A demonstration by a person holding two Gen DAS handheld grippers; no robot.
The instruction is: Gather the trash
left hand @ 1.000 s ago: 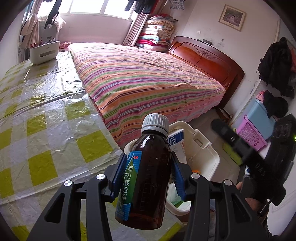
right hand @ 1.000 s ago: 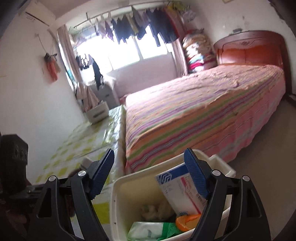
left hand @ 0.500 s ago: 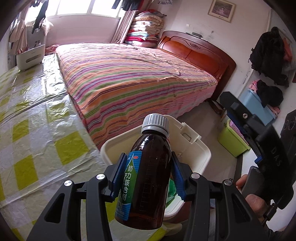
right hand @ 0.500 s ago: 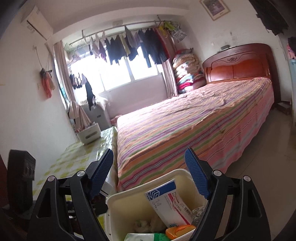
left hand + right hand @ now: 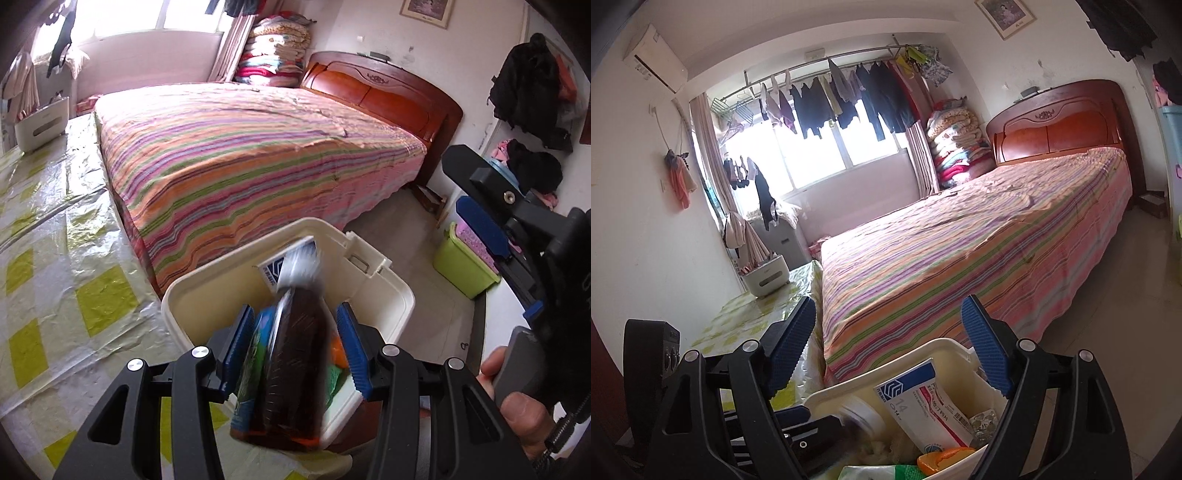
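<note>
Over the white bin (image 5: 376, 295), at its near rim, my left claw (image 5: 295, 347) has the brown medicine bottle (image 5: 295, 354) between its blue pads (image 5: 351, 350). The bottle's long axis runs away from me along the fingers, grey cap (image 5: 301, 264) forward and tipped a little toward the bed side of the bin, its base hanging nearest the camera. The bottle is motion-blurred and I see some gap beside its shoulder on each side, so I cannot tell whether the pads clamp it or have let go; I judge it is at the point of dropping in.

From my right wrist view the cap (image 5: 858, 413) shows just inside the bin's near-left wall (image 5: 827, 397), beside the white-and-blue carton (image 5: 923, 402) and an orange cap (image 5: 942, 456) lower down. My right claw (image 5: 886, 354) stands wide apart, holding nothing, hovering above the bin's near edge.

The left claw is plainly the one concerned; what matters is that the bottle's base clears the near rim.
</note>
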